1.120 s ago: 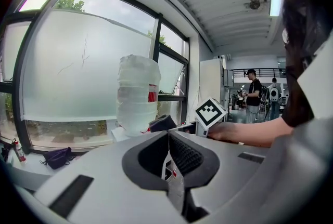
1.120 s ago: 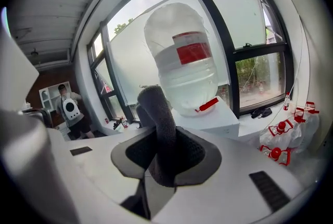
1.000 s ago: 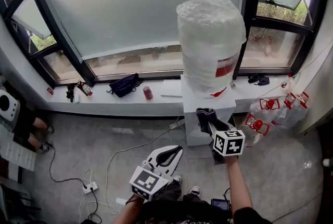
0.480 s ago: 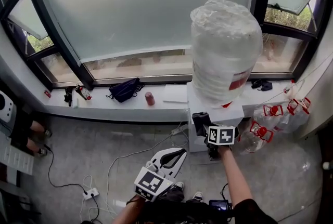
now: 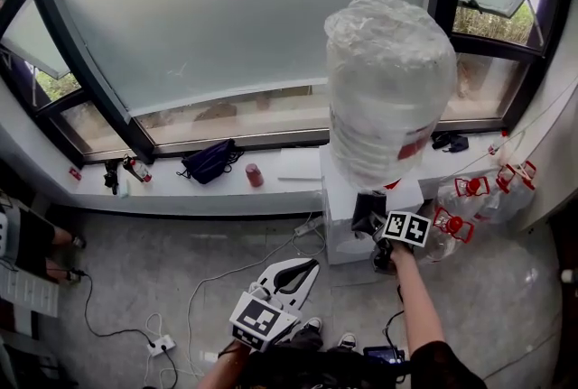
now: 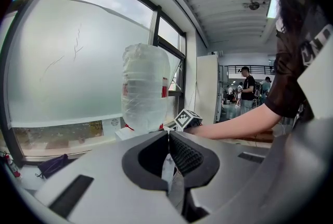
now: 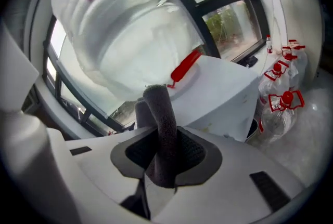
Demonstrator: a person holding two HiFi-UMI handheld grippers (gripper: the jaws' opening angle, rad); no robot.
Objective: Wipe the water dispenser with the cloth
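The white water dispenser (image 5: 348, 225) stands against the window sill, carrying a large plastic-wrapped bottle (image 5: 388, 85). My right gripper (image 5: 372, 217) is shut on a dark grey cloth (image 5: 367, 207), which lies against the front upper edge of the dispenser. In the right gripper view the cloth (image 7: 162, 119) sticks up from between the jaws, with the dispenser's top (image 7: 221, 90) and bottle (image 7: 130, 36) just beyond. My left gripper (image 5: 301, 264) hangs low over the floor, apart from the dispenser. It is shut with nothing in it (image 6: 168, 139).
Several empty jugs with red caps (image 5: 470, 198) lie right of the dispenser. On the sill (image 5: 181, 189) sit a dark bag (image 5: 209, 160) and a red can (image 5: 255, 175). Cables and a power strip (image 5: 163, 344) lie across the floor. People stand far off (image 6: 247, 88).
My right gripper has carried the cloth a little to the right and lower along the dispenser's front edge. The left gripper has stayed low over the floor.
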